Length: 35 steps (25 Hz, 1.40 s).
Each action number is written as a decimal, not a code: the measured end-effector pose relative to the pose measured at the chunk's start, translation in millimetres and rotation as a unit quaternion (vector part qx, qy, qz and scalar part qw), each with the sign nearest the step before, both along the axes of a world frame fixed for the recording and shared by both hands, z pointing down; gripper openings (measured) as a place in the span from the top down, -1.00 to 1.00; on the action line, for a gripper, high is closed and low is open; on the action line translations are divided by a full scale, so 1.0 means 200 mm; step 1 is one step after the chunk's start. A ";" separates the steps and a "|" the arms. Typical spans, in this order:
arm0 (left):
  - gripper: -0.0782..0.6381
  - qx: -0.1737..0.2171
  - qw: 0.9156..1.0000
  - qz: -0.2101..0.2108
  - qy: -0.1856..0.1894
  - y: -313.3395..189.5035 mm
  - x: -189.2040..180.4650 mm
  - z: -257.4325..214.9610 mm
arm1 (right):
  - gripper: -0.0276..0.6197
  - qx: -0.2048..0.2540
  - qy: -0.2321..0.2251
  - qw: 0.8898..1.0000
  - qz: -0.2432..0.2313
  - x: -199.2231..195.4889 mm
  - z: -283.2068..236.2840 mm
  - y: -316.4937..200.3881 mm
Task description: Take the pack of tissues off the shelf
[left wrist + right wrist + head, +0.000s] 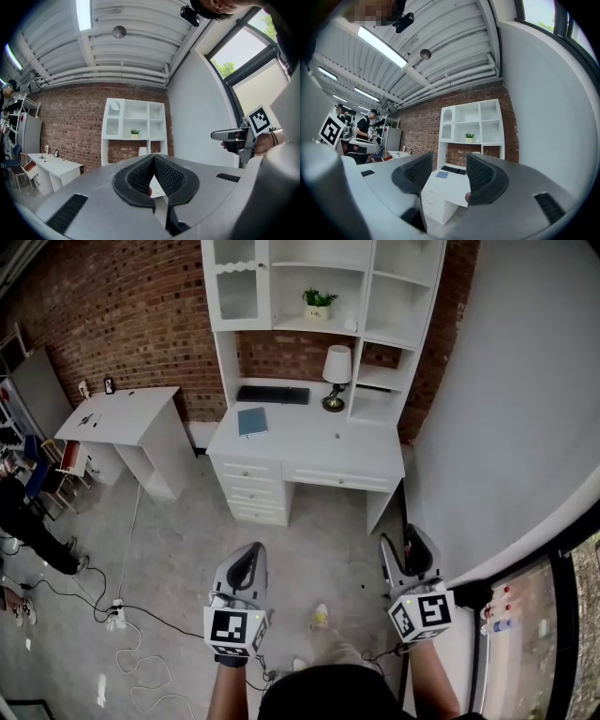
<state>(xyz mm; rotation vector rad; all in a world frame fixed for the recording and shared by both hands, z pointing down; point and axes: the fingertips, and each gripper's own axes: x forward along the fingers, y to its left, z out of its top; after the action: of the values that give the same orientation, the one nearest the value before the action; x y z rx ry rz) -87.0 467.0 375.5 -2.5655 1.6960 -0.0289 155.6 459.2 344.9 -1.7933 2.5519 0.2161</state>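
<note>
A white desk (pixel 309 448) with a shelf unit (pixel 370 296) stands against the brick wall, far ahead of both grippers. On one shelf sit a small potted plant (pixel 319 302) and, to its right, a small pale object (pixel 350 324) too small to identify. No pack of tissues can be made out. My left gripper (pixel 251 552) is held low at the left, level, its jaws (pixel 153 157) meeting at the tips with nothing in them. To its right my right gripper (pixel 401 545) points the same way, its jaws (pixel 450 161) apart and empty.
A lamp (pixel 337 367), a dark keyboard (pixel 273 395) and a blue book (pixel 251 421) lie on the desk. A second white desk (pixel 122 423) stands at the left. Cables and a power strip (pixel 117 615) lie on the concrete floor. A white wall (pixel 506 427) runs close on the right.
</note>
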 end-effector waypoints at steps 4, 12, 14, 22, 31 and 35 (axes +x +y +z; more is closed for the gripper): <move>0.73 -0.007 1.000 -0.004 -0.002 -0.04 -0.01 0.03 | 0.06 -0.015 -0.018 0.999 -0.033 -0.05 0.03 -0.06; 0.73 -0.018 1.000 -0.013 -0.013 -0.20 -0.05 0.06 | 0.02 -0.024 -0.027 0.999 -0.035 -0.07 0.05 -0.25; 0.73 -0.020 1.000 -0.017 -0.012 -0.28 -0.06 0.07 | 0.02 -0.023 -0.022 0.999 -0.036 -0.08 0.05 -0.33; 0.73 -0.035 0.999 -0.024 -0.019 -0.61 -0.09 0.07 | -0.08 -0.025 -0.004 0.999 -0.048 -0.10 0.06 -0.65; 0.73 -0.026 0.999 -0.028 -0.032 -1.05 0.01 -0.02 | -0.08 -0.011 -0.028 0.999 -0.043 0.03 -0.02 -1.08; 0.73 -0.025 0.999 -0.033 -0.036 -1.24 0.07 -0.05 | -0.08 -0.004 -0.032 0.999 -0.042 0.12 -0.05 -1.28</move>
<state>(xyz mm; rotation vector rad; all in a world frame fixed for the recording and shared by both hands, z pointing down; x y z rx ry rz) -72.5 218.8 366.1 -2.5093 1.7749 -0.1662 180.1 203.9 334.1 -1.6623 2.5804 0.1436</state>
